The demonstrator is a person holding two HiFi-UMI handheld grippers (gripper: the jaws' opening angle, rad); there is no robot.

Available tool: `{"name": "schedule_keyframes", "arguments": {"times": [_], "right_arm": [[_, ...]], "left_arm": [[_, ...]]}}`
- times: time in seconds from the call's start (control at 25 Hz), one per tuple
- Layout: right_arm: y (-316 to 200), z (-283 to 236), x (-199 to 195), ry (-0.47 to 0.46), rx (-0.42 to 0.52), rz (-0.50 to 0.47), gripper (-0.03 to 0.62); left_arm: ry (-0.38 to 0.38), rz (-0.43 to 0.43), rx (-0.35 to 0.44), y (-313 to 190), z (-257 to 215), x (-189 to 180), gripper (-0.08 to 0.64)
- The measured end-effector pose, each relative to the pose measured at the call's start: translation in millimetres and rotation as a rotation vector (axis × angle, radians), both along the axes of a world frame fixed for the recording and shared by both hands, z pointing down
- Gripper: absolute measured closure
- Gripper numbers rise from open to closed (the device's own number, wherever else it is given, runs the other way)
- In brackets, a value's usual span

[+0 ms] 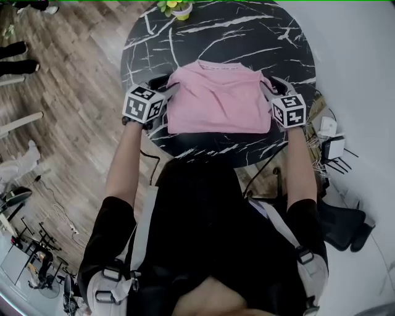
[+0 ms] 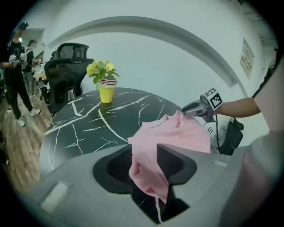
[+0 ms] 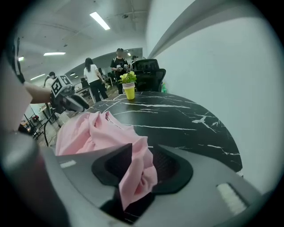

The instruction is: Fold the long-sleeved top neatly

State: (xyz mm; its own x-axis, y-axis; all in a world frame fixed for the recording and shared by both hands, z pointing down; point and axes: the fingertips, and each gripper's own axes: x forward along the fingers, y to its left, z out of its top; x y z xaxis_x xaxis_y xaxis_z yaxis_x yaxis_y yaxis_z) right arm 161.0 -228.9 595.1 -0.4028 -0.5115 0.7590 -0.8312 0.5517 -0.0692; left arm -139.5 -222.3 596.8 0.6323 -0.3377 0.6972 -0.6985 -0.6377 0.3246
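A pink long-sleeved top lies partly folded as a rough rectangle on the round black marble table, near its front edge. My left gripper is at the top's left edge, and a bunched fold of the pink cloth is pinched between its jaws. At the top's right edge my right gripper holds another gathered fold between its jaws. Each gripper shows in the other's view, the right gripper and the left gripper, across the garment.
A yellow pot with a plant stands at the table's far edge. A black office chair sits beyond the table. White boxes and cables lie on the floor at the right. People stand in the background.
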Motion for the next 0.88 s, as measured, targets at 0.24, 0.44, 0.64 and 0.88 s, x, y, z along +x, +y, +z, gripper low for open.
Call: {"name": "schedule_keyframes", "arguments": {"times": [0.24, 0.44, 0.64, 0.88], "right_arm": [[-10.2, 16.0, -12.5, -0.027, -0.057, -0.075, 0.433], [-13.9, 21.4, -16.1, -0.088, -0.085, -0.108, 0.56], [-20.9, 17.8, -5.5, -0.175, -0.086, -0.042, 0.574], [-29.2, 15.2, 14.0, -0.245, -0.069, 0.091, 0.575]], "left_arm": [[0.006, -0.025, -0.061, -14.5, 18.7, 9.2, 0.379], [-0.023, -0.04, -0.121, -15.3, 35.6, 15.1, 0.455], [-0.036, -0.103, -0.115, -18.5, 36.2, 11.0, 0.508], [0.012, -0.234, -0.099, -20.1, 28.7, -6.0, 0.508]]}}
